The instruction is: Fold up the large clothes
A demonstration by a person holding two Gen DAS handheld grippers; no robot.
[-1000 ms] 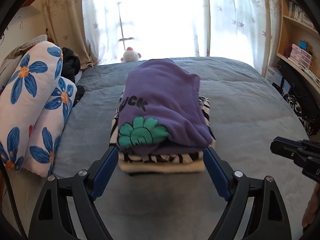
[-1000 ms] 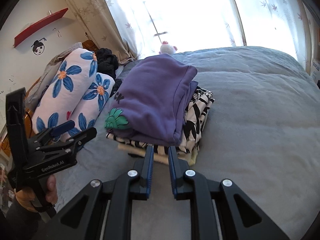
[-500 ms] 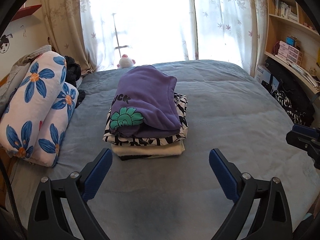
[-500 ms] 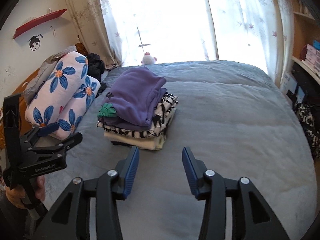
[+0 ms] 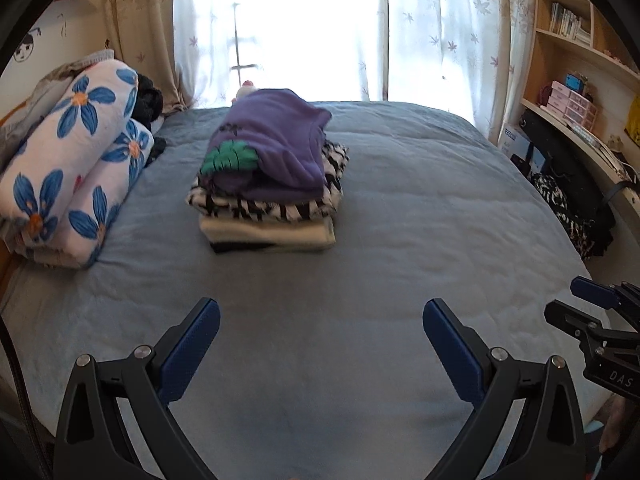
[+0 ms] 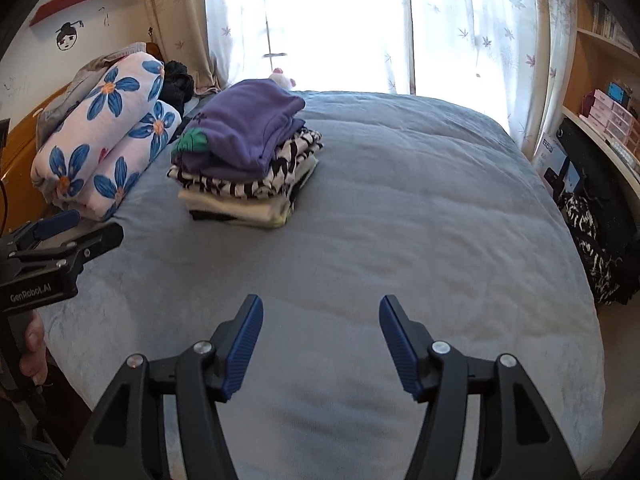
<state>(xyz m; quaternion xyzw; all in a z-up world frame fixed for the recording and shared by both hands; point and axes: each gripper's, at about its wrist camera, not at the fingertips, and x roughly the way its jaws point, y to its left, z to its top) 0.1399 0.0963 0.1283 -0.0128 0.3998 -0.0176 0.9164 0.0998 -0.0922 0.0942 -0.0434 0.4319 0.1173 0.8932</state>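
Folded clothes in a stack (image 5: 270, 184) on the grey bed (image 5: 400, 208), purple top (image 5: 276, 136) with a green print uppermost, over a black-and-white layer (image 6: 256, 184), a cream layer (image 5: 272, 234) and a dark piece at the very bottom. Left of the stack, touching nothing of it, a rolled floral quilt (image 5: 72, 160) along the bed's edge; just behind the stack, against the bright curtained window (image 6: 340, 20), a small plush toy (image 6: 282, 79). Right of the stack and well apart, beyond the bed's edge, wooden shelves (image 5: 580, 60) with boxes and books, and dark patterned cloth (image 6: 592, 236) heaped below. Near side of the stack, well short of it, left gripper (image 5: 320, 332) above bare bedding, jaws wide apart and empty. Right gripper (image 6: 320, 332) likewise short of the stack and over bare cover, jaws apart, just now opening further, nothing between the blue pads (image 6: 244, 344). Each tool visible at the margin of the other's view, the left one gripped by a hand (image 6: 34, 344) at the picture's lower left corner. Stack untouched by either tool.
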